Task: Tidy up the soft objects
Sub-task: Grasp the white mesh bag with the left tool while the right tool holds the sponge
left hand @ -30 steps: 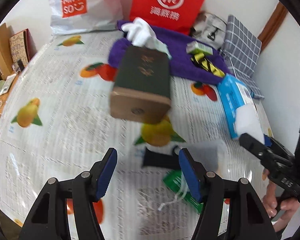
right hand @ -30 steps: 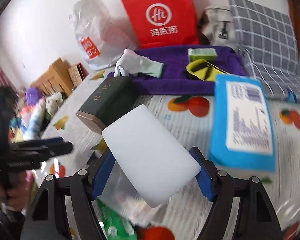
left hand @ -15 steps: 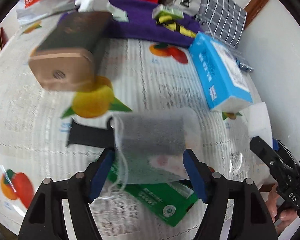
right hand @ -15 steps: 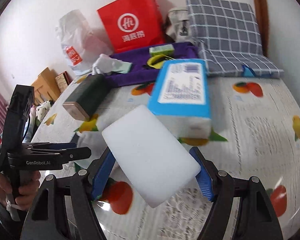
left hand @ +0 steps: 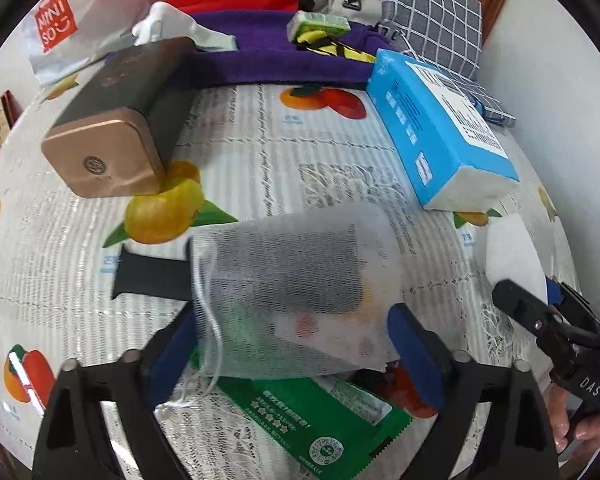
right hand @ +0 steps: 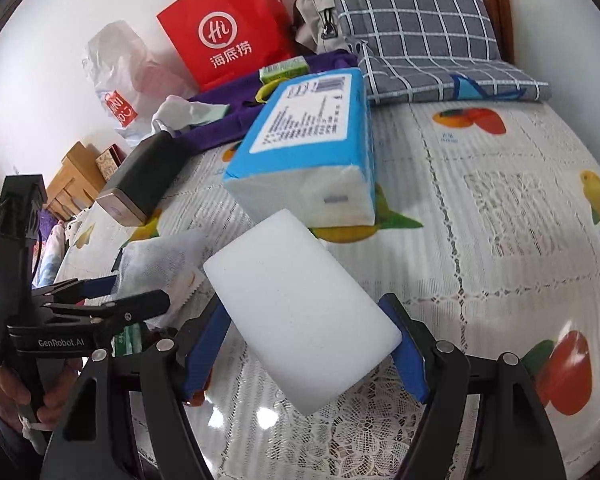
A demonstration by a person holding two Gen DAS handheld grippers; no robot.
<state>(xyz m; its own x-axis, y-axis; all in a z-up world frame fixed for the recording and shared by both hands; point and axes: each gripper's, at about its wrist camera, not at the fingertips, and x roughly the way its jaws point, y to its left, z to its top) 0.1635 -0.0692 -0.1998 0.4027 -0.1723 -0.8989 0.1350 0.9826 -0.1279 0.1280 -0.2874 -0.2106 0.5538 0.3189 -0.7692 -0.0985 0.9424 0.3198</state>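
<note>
My left gripper (left hand: 296, 344) is open around a white mesh drawstring pouch (left hand: 296, 280) that holds something dark; its blue fingers (left hand: 414, 356) flank the pouch. The pouch lies on a green packet (left hand: 316, 420) and a black strap (left hand: 152, 276). My right gripper (right hand: 304, 344) is shut on a white foam sponge (right hand: 300, 312) and holds it above the table. The sponge also shows in the left wrist view (left hand: 516, 256) at the right edge. The left gripper (right hand: 120, 300) shows at the left of the right wrist view.
A blue tissue pack (left hand: 436, 128), a dark box with a bronze end (left hand: 116, 120) and a purple cloth (left hand: 272, 60) lie on the fruit-print tablecloth (right hand: 500, 208). A red bag (right hand: 224, 28), a Miniso bag (left hand: 56, 28) and a checked pillow (right hand: 416, 20) stand behind.
My left gripper has moved forward and down until its fingers flank the mesh pouch. My right gripper has swung right with the sponge still in it.
</note>
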